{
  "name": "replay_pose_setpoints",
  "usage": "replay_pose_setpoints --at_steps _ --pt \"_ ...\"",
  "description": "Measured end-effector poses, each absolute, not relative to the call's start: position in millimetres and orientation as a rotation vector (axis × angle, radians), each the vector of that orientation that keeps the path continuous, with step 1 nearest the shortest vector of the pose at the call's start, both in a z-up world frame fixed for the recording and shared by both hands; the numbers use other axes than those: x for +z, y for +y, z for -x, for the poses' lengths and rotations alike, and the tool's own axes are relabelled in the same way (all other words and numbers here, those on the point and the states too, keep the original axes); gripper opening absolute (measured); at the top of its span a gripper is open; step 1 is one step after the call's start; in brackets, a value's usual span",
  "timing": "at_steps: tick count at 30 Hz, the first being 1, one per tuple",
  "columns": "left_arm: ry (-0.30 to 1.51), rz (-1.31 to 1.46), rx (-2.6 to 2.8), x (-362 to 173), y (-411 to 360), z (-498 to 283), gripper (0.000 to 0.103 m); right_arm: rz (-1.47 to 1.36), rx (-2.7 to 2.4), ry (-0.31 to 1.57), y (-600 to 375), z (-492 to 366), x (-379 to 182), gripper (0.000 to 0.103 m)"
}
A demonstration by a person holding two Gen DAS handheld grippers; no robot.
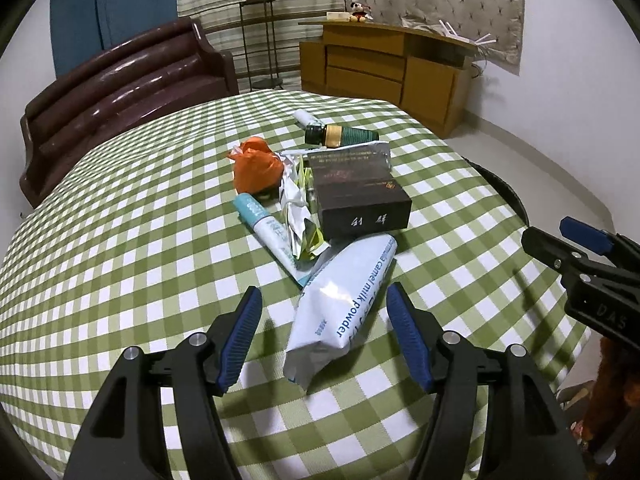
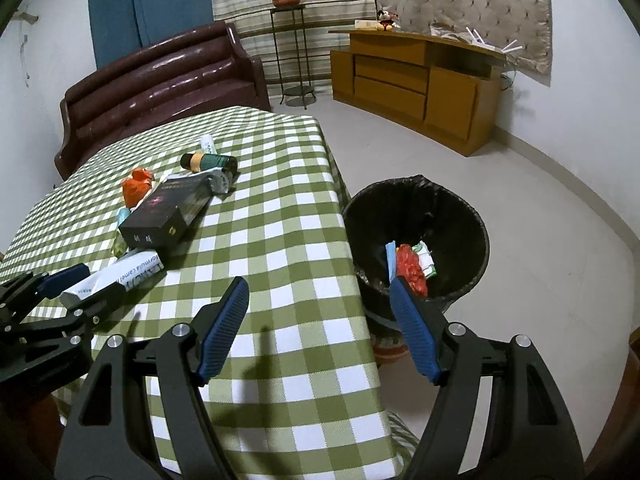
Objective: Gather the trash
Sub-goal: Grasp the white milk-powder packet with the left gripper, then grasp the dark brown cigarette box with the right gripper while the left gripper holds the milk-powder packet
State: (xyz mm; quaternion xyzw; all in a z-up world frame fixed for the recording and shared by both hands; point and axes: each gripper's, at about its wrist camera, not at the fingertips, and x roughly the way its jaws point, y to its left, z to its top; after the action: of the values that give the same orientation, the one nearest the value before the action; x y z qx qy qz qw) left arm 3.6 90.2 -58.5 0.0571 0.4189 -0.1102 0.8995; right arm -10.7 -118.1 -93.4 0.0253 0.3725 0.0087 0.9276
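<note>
- Over the near part of the table (image 1: 120,240), my left gripper (image 1: 324,336) hangs with its fingers (image 1: 240,340) spread apart; the pads press on nothing.
- Between those left fingers lies the near end of the white milk powder pouch (image 1: 340,304). It rests on the checked cloth, clear of both pads in the left wrist view. From the right wrist view the pouch (image 2: 120,276) also sits between the two tips, and I cannot tell contact from that angle.
- My right gripper (image 2: 320,328) is released too, fingers (image 2: 222,328) wide, empty. Its left finger is over the cloth near the table's right edge; its right finger is in line with the bin beyond that edge.
- The right gripper (image 1: 580,256) shows at the right margin of the left wrist view, well apart from the pouch.
- Trash on the table, in a cluster towards the middle: dark box (image 1: 360,196) just beyond the pouch; crumpled foil wrapper (image 1: 296,208) against the box's left side; white-and-teal tube (image 1: 268,228) left of the wrapper, one end touching the pouch's far end; orange bag (image 1: 256,168) behind the tube; dark green bottle (image 1: 340,136) lying on its side behind the box; a small white tube (image 1: 304,117) beyond that, towards the far edge.
- Black-lined bin (image 2: 416,208) stands on the floor just beside the table's right edge. Inside it: a red bag (image 2: 410,268), a blue piece and some pale wrappers.
</note>
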Motion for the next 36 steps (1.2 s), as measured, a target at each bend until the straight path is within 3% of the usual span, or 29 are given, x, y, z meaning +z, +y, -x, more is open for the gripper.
replay_pose_setpoints --at_steps 5,36 --pt "0.863 -0.116 -0.281 -61.5 89.5 -0.9 0.04 -0.053 0.022 0.772 -117.2 10.9 -97.1 0.071" --pt "0.76 -0.033 -0.164 -25.1 143.1 16.8 0.035 -0.016 0.068 0.761 -83.1 -7.8 -94.5 0.071"
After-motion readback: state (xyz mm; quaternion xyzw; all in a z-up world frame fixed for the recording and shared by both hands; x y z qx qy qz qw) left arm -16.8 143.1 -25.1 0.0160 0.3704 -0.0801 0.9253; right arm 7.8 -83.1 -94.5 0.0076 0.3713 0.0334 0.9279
